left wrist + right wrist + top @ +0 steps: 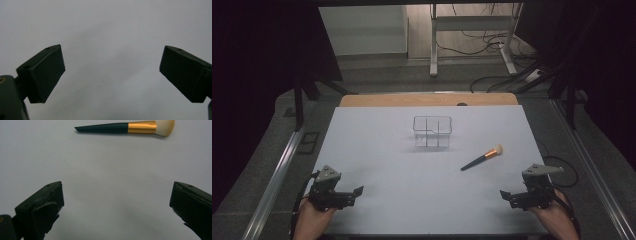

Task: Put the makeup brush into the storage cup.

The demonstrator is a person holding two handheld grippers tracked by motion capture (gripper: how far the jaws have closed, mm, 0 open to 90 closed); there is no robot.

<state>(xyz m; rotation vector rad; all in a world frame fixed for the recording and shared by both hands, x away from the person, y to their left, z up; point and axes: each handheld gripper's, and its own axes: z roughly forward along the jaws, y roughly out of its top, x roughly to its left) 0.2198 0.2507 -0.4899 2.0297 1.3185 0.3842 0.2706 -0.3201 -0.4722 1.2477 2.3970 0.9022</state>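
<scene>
Item 1, makeup brush (482, 158): I am seeing it lying flat on the white tabletop (377, 150), right of centre, slanted, bristle head toward the far right and handle tip toward me and the left. It is lying well apart from everything, nothing touching it, which is leaving the whole handle free for a pinch from above. In the right gripper view the brush (125, 127) is lying crosswise ahead of my jaws: slim black handle tapering to a point, gold ferrule, rounded cream bristle head.

Item 2, clear organiser (432, 131): it is standing upright toward the far middle of the tabletop, divided into compartments, all appearing bare. It is sitting beyond and left of the brush, near but not touching; I am judging it the likely destination.

Item 3, right tongs (513, 195): I am holding them low at the near right edge, jaws spread wide, nothing between them, pointing inward. They are the nearer pair to the brush.

Item 4, left tongs (353, 192): I am resting them at the near left edge, jaws spread wide over bare tabletop, holding nothing, well apart from the brush.
</scene>
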